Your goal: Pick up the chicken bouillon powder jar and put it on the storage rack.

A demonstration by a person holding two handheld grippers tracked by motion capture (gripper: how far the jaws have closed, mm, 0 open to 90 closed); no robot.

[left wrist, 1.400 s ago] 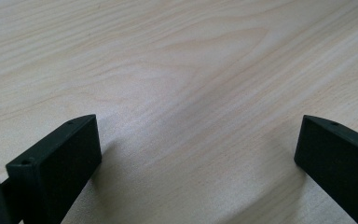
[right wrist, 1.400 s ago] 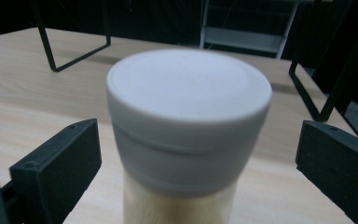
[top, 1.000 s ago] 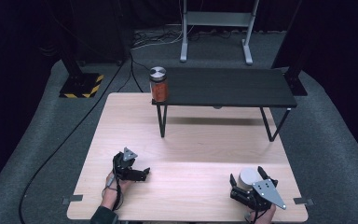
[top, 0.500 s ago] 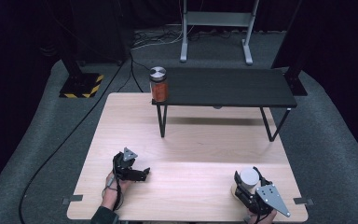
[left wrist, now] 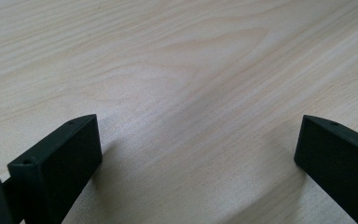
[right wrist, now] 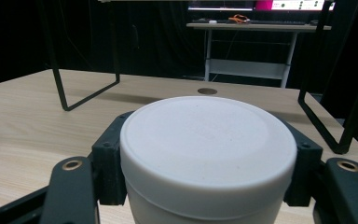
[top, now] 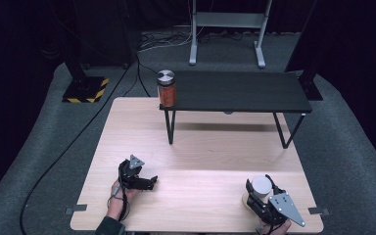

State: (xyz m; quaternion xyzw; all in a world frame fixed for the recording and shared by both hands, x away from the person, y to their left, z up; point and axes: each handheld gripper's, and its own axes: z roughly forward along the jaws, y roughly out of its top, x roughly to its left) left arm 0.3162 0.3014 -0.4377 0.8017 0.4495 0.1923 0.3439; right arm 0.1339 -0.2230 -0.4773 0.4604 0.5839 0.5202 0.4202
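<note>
Right gripper: your jaws have just been closing and now clamp the white jar from both sides, pads pressed flat to its wall below the lid.
Change: in the earlier high views the jaws stood wider around the jar; now they pinch it, and your hand has kept its place.
Meaning: I judge the grasp is made, so lifting looks like the next step; the jar has not yet left the wood.
White jar's place: it stands upright on the wooden table, near the front right corner, between your right jaws.
Left gripper: your jaws stand wide apart with nothing between them, hanging close above bare wood near the front left.
Other jar: an orange-red jar with a silver lid stands on the left end of the black shelf, well apart from both hands.
Writing: no label or brand shows on the white jar; the orange-red jar's label is too small to read.
</note>
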